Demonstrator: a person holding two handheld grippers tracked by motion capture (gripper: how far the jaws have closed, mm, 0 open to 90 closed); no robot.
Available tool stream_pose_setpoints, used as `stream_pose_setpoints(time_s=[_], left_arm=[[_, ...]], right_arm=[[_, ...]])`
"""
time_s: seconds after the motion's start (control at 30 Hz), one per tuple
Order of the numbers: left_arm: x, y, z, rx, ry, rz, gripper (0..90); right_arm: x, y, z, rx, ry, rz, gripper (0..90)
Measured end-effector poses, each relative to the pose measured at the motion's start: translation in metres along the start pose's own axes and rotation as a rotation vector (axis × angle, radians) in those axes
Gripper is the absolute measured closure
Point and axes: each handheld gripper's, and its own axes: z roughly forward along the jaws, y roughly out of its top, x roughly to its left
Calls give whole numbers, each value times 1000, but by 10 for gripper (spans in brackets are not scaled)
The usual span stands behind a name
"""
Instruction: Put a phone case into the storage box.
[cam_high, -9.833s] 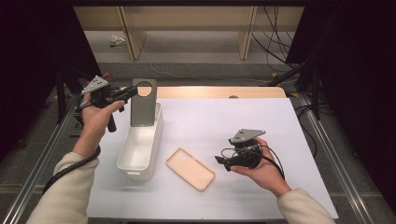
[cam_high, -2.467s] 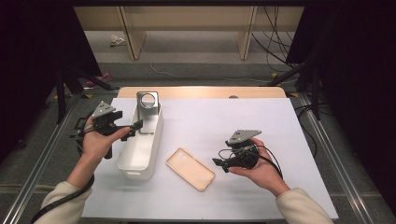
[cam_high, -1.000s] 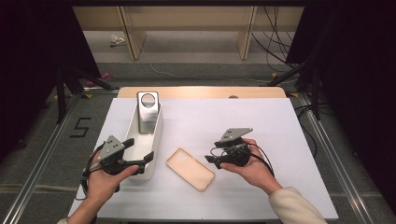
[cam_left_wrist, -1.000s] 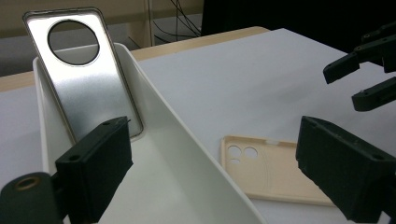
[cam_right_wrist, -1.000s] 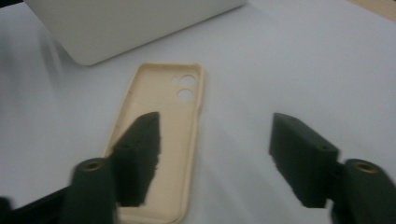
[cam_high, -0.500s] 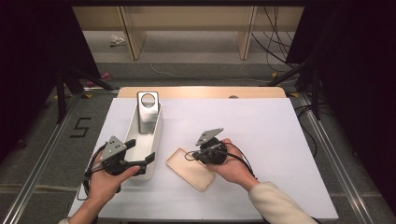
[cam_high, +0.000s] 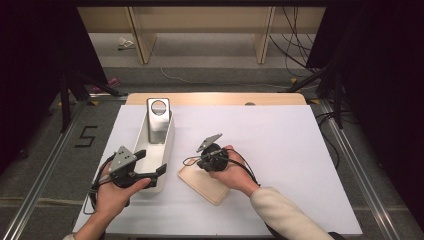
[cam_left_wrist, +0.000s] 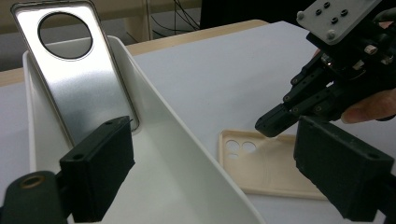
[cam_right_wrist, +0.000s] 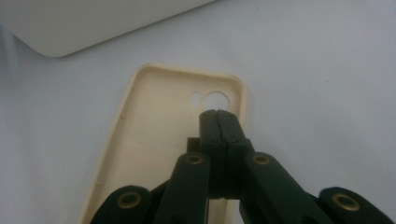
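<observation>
Since the frame a second earlier, the right gripper (cam_high: 192, 161) has travelled leftward from bare bench surface to a position over the near-tray end of the beige phone case (cam_high: 205, 183), and its jaws have just been closing; the left gripper (cam_high: 155, 169) has kept its place at the near end of the white tray (cam_high: 169, 131).

Right gripper: jaws fully closed, pads pressed flat against each other with nothing between them. In the right gripper view (cam_right_wrist: 218, 116) the closed tip lies over the inside of the phone case (cam_right_wrist: 154, 135), just below its camera cut-outs; whether the tip touches the case or hovers above it cannot be told. In the left gripper view the same gripper (cam_left_wrist: 266, 127) points down at the case (cam_left_wrist: 261, 170) near its cut-out end.

Left gripper: jaws wide apart, holding nothing. In its own view (cam_left_wrist: 210, 172) the two pads straddle the right-hand wall of the tray (cam_left_wrist: 163, 140), one inside the tray and one outside it, without pressing on it.

Phone case: lies open side up on the white bench (cam_high: 280, 150), just beside the tray and apart from it.

Silver phone back plate (cam_high: 158, 114): stands leaning against the far end of the tray, round camera hole uppermost.
</observation>
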Motion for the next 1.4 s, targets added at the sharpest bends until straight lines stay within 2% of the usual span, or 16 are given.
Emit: stream_pose_setpoints(time_s=[0.4, 0.57, 0.83, 1.23, 1.4], left_arm=[[-1, -1, 1, 6, -2, 7, 118], [-1, -1, 1, 6, -2, 9, 119], [-2, -1, 1, 10, -4, 16, 120], [-3, -2, 1, 16, -6, 27, 124], [-4, -1, 1, 14, -7, 30, 127]], right_arm=[[-2, 3, 13, 31, -19, 6, 900], [-5, 1, 14, 35, -23, 24, 900], [-10, -1, 11, 52, -60, 47, 900], [-23, -7, 1, 98, -142, 142, 900], [-30, -12, -4, 113, -154, 179, 900]])
